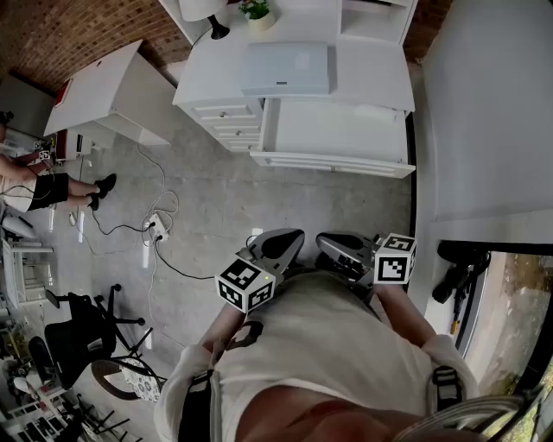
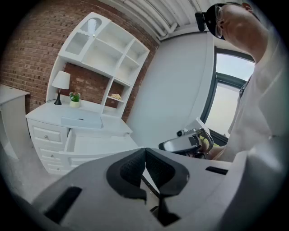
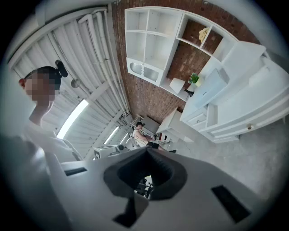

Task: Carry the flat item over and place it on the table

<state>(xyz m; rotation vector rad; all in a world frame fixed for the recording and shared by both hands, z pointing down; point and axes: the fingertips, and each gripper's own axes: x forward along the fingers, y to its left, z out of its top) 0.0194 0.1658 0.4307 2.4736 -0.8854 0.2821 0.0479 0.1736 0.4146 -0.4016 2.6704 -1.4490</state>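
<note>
While both claws hang clenched well short of the white desk, the grey concrete floor lies bare between that desk and the person who holds them. A second white table stands off the desk's left end, set at an angle to it. Farther from the desk on that same side, a seated person shows at the edge of the head view. A black office chair stands well away from the desk's front.

An open drawer juts from the right part of the desk's front. The flat item, a pale grey slab, lies on the desk's top, near the front edge and left of the drawer.

The left gripper faces the desk, its jaws pressed together with nothing between them. The right gripper, equally far from the desk, is closed the same way, on nothing.

A lamp stands at the desk's back left, with a small potted plant just beside it. A power strip with loose cables lies on the floor before the desk's left corner.
</note>
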